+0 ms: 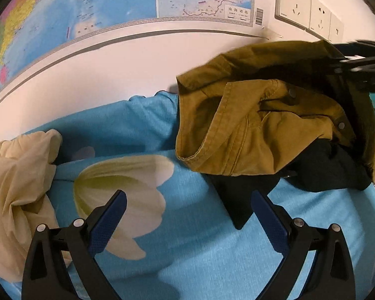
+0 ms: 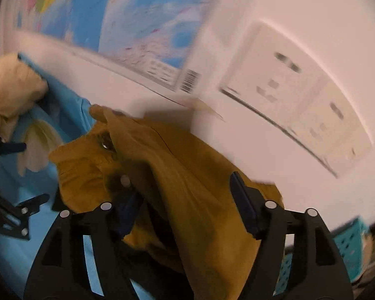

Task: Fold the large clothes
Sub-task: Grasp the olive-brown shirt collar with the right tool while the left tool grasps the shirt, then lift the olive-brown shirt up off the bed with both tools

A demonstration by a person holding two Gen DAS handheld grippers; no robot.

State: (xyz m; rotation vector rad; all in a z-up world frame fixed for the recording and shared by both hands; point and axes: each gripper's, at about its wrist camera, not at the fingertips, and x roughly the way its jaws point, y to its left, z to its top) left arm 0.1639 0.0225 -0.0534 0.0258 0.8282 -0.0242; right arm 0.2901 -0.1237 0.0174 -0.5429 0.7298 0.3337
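A mustard jacket point(image 1: 250, 130) lies crumpled on the blue floral sheet point(image 1: 187, 250), over a black garment point(image 1: 325, 172). My left gripper point(image 1: 188, 200) hovers open over the sheet in front of the jacket, with nothing between its fingers. In the right wrist view the jacket point(image 2: 187, 175) bulges up between the wide-apart jaws of my right gripper point(image 2: 185, 196). Its left pad is half buried in a fold and its right pad point(image 2: 240, 195) stands clear of the cloth. The right gripper point(image 1: 357, 67) shows blurred at the jacket's far right corner.
A cream cloth point(image 1: 17, 187) is bunched at the left on the sheet. A white wall with a map point(image 1: 87, 12) and sockets point(image 1: 295, 2) stands right behind the bed. A teal perforated basket point(image 2: 350, 245) sits at the right edge.
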